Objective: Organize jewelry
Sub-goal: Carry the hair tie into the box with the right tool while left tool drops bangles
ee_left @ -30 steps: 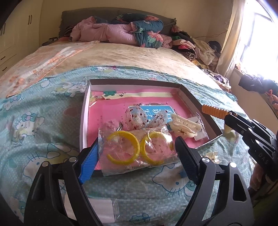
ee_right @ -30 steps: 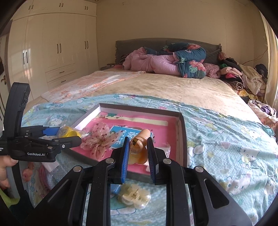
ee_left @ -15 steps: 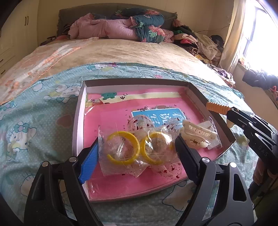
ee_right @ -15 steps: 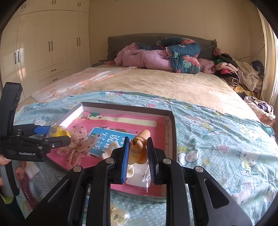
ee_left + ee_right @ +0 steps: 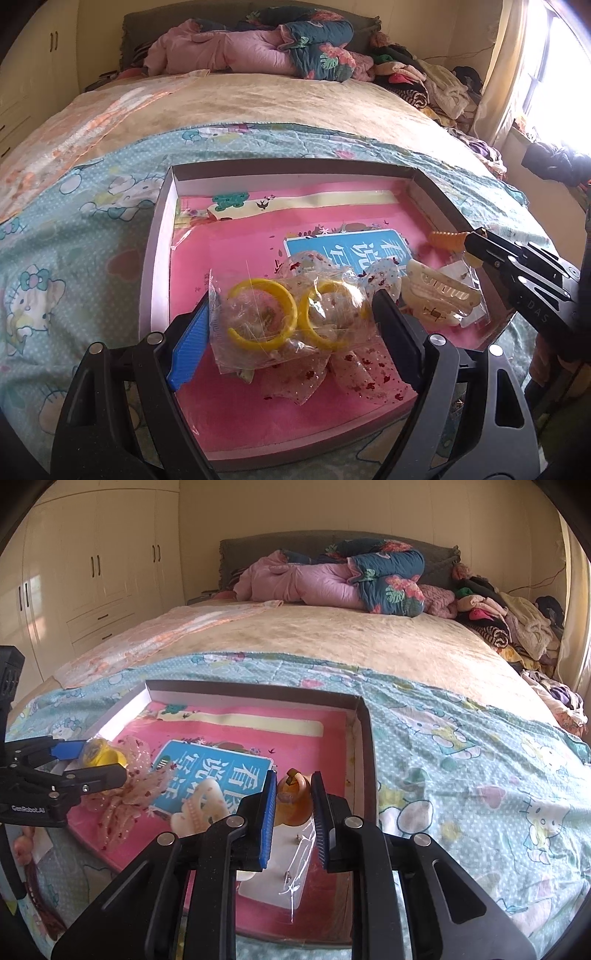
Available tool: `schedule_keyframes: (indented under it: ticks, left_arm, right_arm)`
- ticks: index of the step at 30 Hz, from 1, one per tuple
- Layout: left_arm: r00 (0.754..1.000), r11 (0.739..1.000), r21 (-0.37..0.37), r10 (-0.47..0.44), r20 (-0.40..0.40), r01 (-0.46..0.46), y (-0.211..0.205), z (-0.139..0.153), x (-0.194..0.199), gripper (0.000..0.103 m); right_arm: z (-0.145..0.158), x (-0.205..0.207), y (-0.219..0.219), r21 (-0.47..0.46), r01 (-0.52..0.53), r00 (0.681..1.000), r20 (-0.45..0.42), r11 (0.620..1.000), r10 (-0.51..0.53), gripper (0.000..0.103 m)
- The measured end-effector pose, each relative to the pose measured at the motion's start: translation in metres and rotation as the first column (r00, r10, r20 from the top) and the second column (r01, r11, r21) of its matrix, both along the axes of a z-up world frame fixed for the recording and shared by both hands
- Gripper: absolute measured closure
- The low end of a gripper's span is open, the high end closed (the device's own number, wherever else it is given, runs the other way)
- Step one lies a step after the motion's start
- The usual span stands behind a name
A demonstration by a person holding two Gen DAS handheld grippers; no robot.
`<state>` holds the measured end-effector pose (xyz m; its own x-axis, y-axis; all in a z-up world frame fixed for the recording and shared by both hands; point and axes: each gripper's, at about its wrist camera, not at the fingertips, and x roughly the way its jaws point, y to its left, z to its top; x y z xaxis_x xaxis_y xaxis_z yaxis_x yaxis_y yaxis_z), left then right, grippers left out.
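A shallow box (image 5: 159, 258) with a pink lining lies on the cartoon-cat bedsheet. My left gripper (image 5: 290, 308) is shut on a clear bag of two yellow bangles (image 5: 321, 343), holding it low over the lining's near left part. Under it lies a speckled sheer bow (image 5: 347, 373). My right gripper (image 5: 293, 779) is shut on an orange hair claw (image 5: 293, 805) over the box's right side, above a white card in plastic (image 5: 280, 878). A cream hair claw (image 5: 199, 808) rests beside it. In the right wrist view the left gripper (image 5: 94, 762) shows at the left edge.
A blue printed panel (image 5: 347, 247) lies on the lining. Rolled pink and floral quilts (image 5: 332, 579) sit at the headboard, with piled clothes (image 5: 509, 624) along the bed's right edge. A wardrobe (image 5: 92, 572) stands at the left. Pink beads (image 5: 26, 849) lie on the sheet near the box.
Both grippers have moved forward and down over the box. The bangle bag went from the front rim to above the lining. The orange claw now hangs inside the right wall.
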<state>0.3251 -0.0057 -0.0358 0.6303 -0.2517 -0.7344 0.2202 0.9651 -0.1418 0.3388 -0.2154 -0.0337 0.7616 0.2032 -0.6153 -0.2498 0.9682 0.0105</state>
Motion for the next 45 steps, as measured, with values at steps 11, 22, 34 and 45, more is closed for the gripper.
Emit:
schedule_keyframes:
  ticks: [11, 22, 34, 45]
  left_arm:
    - [1.0, 1.0, 0.006, 0.011, -0.006, -0.01, -0.001, -0.002, 0.006, 0.028]
    - [1.0, 1.0, 0.004, 0.01, -0.007, -0.01, -0.001, -0.002, 0.007, 0.028]
    - [1.0, 1.0, 0.015, 0.004, -0.012, -0.004, -0.006, -0.003, 0.001, 0.027]
    - [1.0, 1.0, 0.011, 0.022, 0.003, -0.022, -0.005, 0.007, -0.013, 0.019]
  right_arm:
    - [-0.011, 0.008, 0.006, 0.003, -0.02, 0.998, -0.053, 1.0, 0.021, 0.084]
    - [-0.003, -0.01, -0.009, 0.05, 0.0, 0.999, -0.049, 0.999, 0.003, 0.069]
    - [-0.001, -0.038, -0.016, 0.046, 0.008, 0.999, -0.038, 0.999, -0.006, 0.049]
    - [0.006, -0.055, -0.025, 0.059, 0.029, 0.999, -0.022, 0.998, -0.027, 0.038]
